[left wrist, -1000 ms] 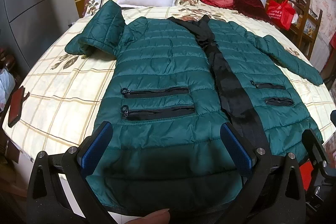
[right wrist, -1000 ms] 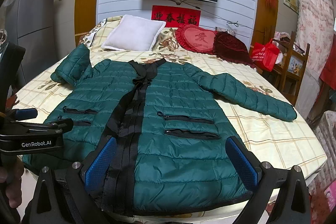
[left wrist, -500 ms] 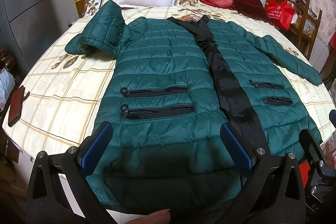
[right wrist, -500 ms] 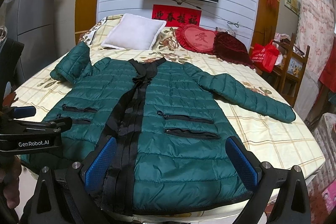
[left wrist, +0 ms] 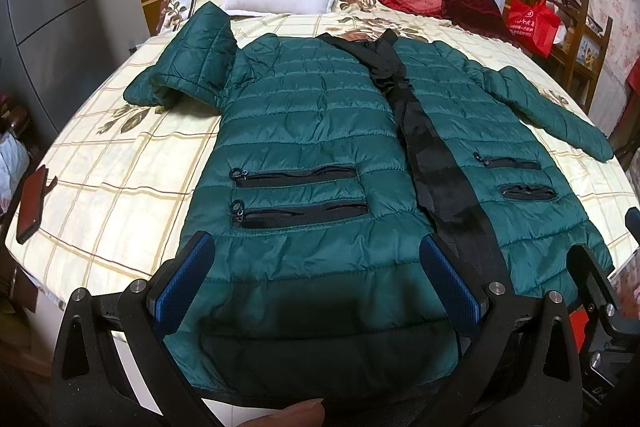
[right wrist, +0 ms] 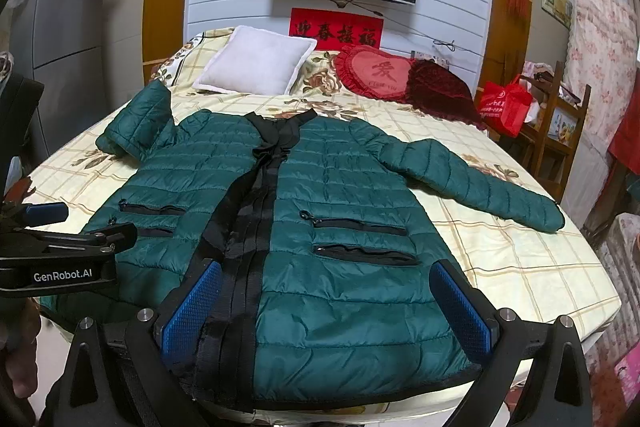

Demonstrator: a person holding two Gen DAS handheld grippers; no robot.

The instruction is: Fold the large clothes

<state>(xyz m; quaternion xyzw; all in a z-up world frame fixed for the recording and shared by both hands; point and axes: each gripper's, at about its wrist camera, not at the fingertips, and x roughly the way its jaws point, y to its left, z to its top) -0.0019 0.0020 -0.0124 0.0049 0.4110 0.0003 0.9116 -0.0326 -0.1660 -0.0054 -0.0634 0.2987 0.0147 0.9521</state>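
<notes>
The coat is laid face up across the bed, hem at the near edge. Left of the coat's black placket, the left sleeve is seen doubled back by the shoulder; a lopsided fold could be caused if it is not straightened. The left gripper is held above the hem, jaws wide apart, nothing gripped. Right of the placket, the right gripper is likewise spread and empty. The slick quilted shell could be lost from a shallow pinch, and the right sleeve, stretched well out, could be dragged.
</notes>
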